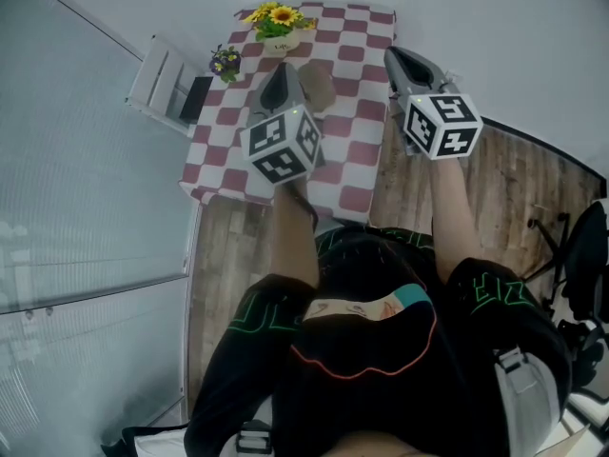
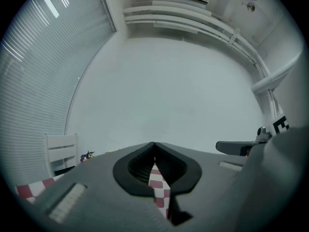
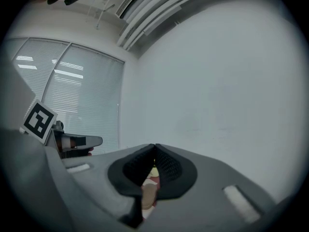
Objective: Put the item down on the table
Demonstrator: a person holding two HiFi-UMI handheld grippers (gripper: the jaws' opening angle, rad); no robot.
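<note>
**Head view**
- Left gripper: jaws together, nothing in them, held over the middle of the table, which is covered in red-and-white check
- Tan item: lying on the table just right of the left gripper's jaws, apart from them
- Right gripper: jaws together, empty, over the table's right edge, with the item off to its left
- Sunflower pot: at the far end of the table, beyond the left gripper's tips
- Purple-flower pot: at the table's left edge, left of and slightly beyond the left gripper
- White slatted chair: off the table, further left still
- Person: dark clothing, behind both grippers

**Left gripper view**
- Jaw tips meet, nothing clamped
- A strip of the table's check shows through the gap under the tips
- The chair and the purple flowers sit low at left
- The right gripper is out to the right
- Ahead is a plain white wall, with blinds at left

**Right gripper view**
- Jaw tips touch, nothing held
- A tan shape and a bit of red-and-white show through the gap below the tips; whether it is the item cannot be told
- The left gripper with its marker cube is at left, blinds behind it
</note>
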